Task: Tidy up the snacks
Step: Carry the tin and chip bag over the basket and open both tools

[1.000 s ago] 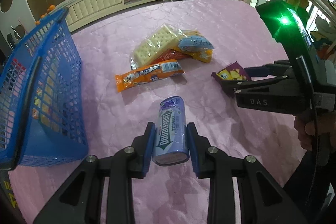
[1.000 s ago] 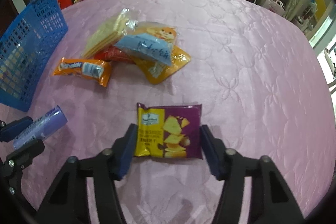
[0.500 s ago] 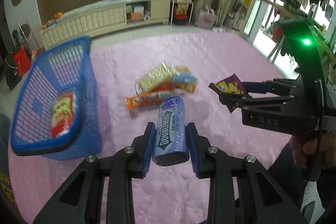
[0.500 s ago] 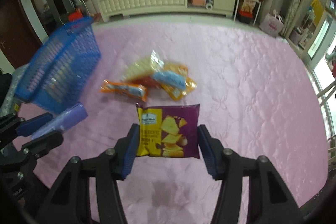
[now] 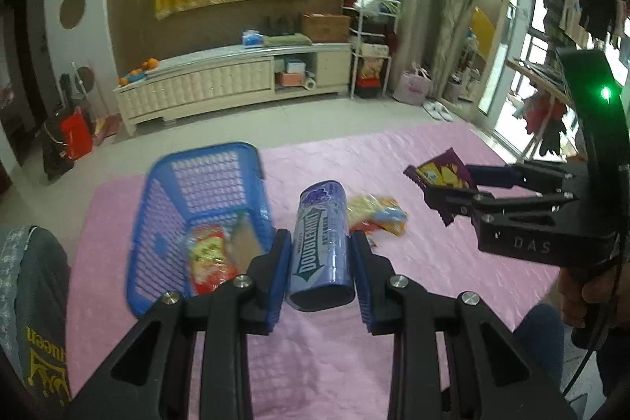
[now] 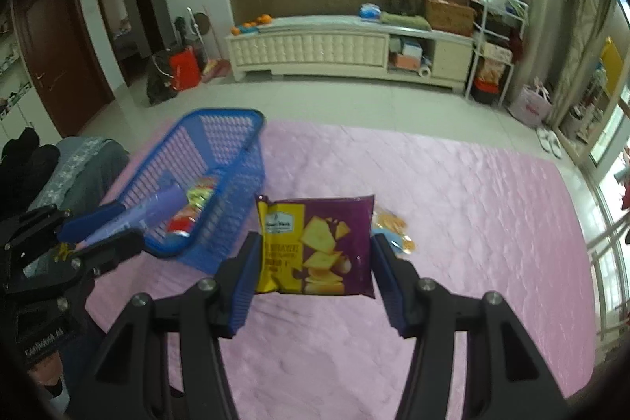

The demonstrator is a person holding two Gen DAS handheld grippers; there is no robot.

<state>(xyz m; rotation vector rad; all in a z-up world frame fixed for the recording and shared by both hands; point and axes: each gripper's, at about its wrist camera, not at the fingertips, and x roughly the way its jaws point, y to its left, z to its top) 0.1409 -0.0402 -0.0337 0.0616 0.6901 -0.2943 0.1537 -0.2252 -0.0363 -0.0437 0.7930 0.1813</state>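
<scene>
My left gripper (image 5: 319, 262) is shut on a purple Doublemint gum can (image 5: 321, 243), held high above the pink tablecloth (image 5: 413, 262). My right gripper (image 6: 313, 258) is shut on a purple and yellow chip bag (image 6: 315, 245), also lifted well off the table. The blue basket (image 5: 204, 207) stands at the left with red and yellow snack packs inside; in the right wrist view the blue basket (image 6: 220, 184) lies left of the bag. A pile of loose snacks (image 5: 376, 213) lies on the cloth behind the can. The right gripper (image 5: 453, 189) shows at the right of the left wrist view.
A person's knee in grey cloth (image 5: 31, 302) is at the lower left. A hand (image 5: 590, 290) holds the right gripper's handle. Beyond the table are a tiled floor, a long white cabinet (image 5: 236, 85) and shelves (image 5: 372, 38) against the wall.
Both grippers have risen well above the table with their snacks still held. The views now take in the whole room, and the basket and snack pile look smaller and farther below.
</scene>
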